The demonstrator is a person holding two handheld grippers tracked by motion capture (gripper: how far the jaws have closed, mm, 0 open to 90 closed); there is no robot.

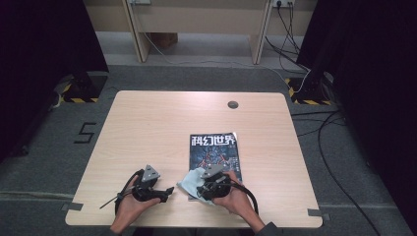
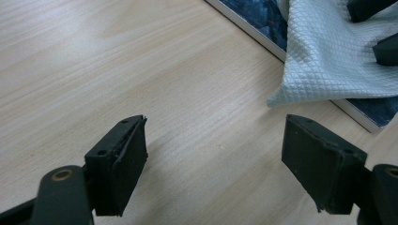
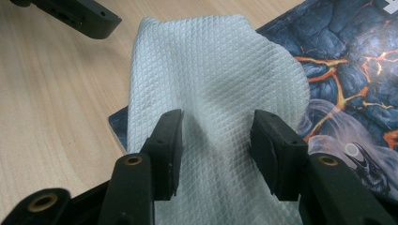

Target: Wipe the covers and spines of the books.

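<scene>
A big wooden table (image 1: 147, 128) takes up the middle of the high view, and a person's two hands come in from the bottom edge. Most of the table is bare, so there is lots of room to work.

Next in size is the magazine (image 1: 214, 150). It lies flat, a little right of the middle, with a dark cover that has fiery orange cracks on it. Its near corner is hidden under the cloth.

The cloth (image 3: 206, 89) is pale, with a tiny diamond pattern. It is draped over the magazine's lower left corner and spills onto the table. I think it is there to wipe the cover.

The right gripper (image 3: 216, 140) is pressed down on the cloth. Its jaws stand about half open, one on each side of a small raised fold. I cannot tell if the pads really pinch that fold or just rest beside it. The cloth's near end is cut off at the bottom of the right gripper view.

The left gripper (image 2: 213, 159) waits at the lower left, just beside the cloth, over bare wood. Its jaws are wide apart and hold nothing. It seems to be kept out of the way.

The small words on the cover are too tiny to read.
</scene>
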